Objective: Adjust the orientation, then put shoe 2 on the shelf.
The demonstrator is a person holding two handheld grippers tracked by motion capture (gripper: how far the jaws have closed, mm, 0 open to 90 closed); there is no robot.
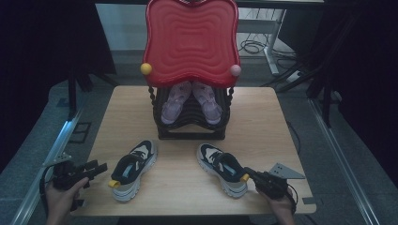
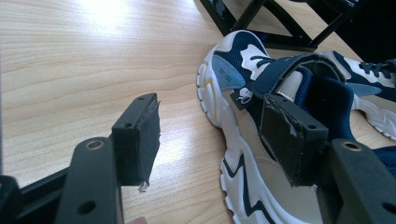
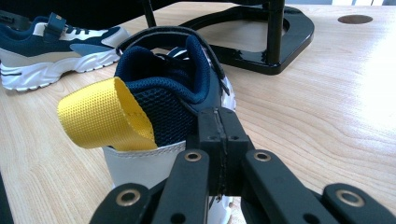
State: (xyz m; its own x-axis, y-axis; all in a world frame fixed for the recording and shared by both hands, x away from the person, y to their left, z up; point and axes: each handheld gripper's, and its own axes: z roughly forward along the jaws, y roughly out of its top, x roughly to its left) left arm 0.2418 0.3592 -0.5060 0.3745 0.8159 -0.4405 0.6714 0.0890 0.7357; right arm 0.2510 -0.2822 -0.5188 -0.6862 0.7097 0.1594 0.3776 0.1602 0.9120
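The two navy-and-white sneakers lay on the tabletop (image 1: 187,187) in front of the black shoe rack (image 1: 191,123), which served as the landmark: the left sneaker (image 1: 133,169) sat before the rack's left corner, the right sneaker (image 1: 222,168) before its right corner. Each shoe pointed its toe toward the rack and its heel, with a yellow pull loop (image 3: 106,115), back toward the person, so both long axes ran roughly from the rack to the tabletop's near edge, splayed slightly apart.

The right gripper (image 1: 253,176) was at the heel of the right sneaker, on the side away from the rack. Its jaws were fully closed on each other with nothing between them, the tips just beside the navy heel collar and next to the yellow loop; whether they touched the shoe I could not tell.

The left gripper (image 1: 97,167) stood with its jaws wide apart and empty, to the left of the left sneaker and farther from the rack than its toe. In the left gripper view that sneaker (image 2: 261,140) lay just beside the right-hand jaw, not between the pads.
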